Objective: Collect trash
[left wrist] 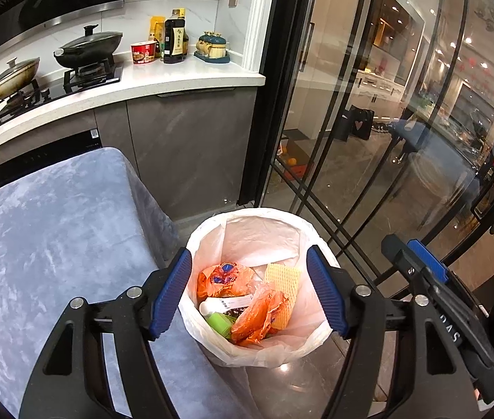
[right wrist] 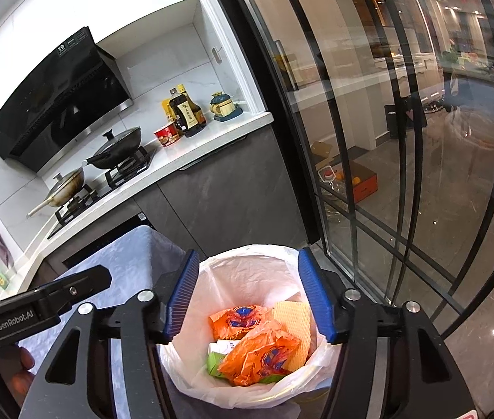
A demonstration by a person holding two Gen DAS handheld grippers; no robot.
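A bin lined with a white bag point(left wrist: 208, 230) point(right wrist: 247, 258) stands on the floor by the table's corner. Inside lie orange wrappers point(left wrist: 257, 317) point(right wrist: 257, 356), a yellow waffle-textured piece point(left wrist: 283, 282) point(right wrist: 294, 317), a white tube point(left wrist: 226, 303) and a green box point(left wrist: 220, 324) point(right wrist: 215, 363). My left gripper point(left wrist: 250, 296) is open and empty, held above the bin. My right gripper point(right wrist: 248, 296) is open and empty, also above the bin. The right gripper point(left wrist: 425, 269) shows at the right of the left wrist view.
A table under a blue-grey cloth point(left wrist: 44, 230) point(right wrist: 124, 255) stands left of the bin. Behind is a kitchen counter point(left wrist: 191, 80) with pans on a stove point(left wrist: 86, 73), bottles and a red cup point(left wrist: 143, 52). Glass sliding doors point(left wrist: 369, 122) point(right wrist: 386, 139) run along the right.
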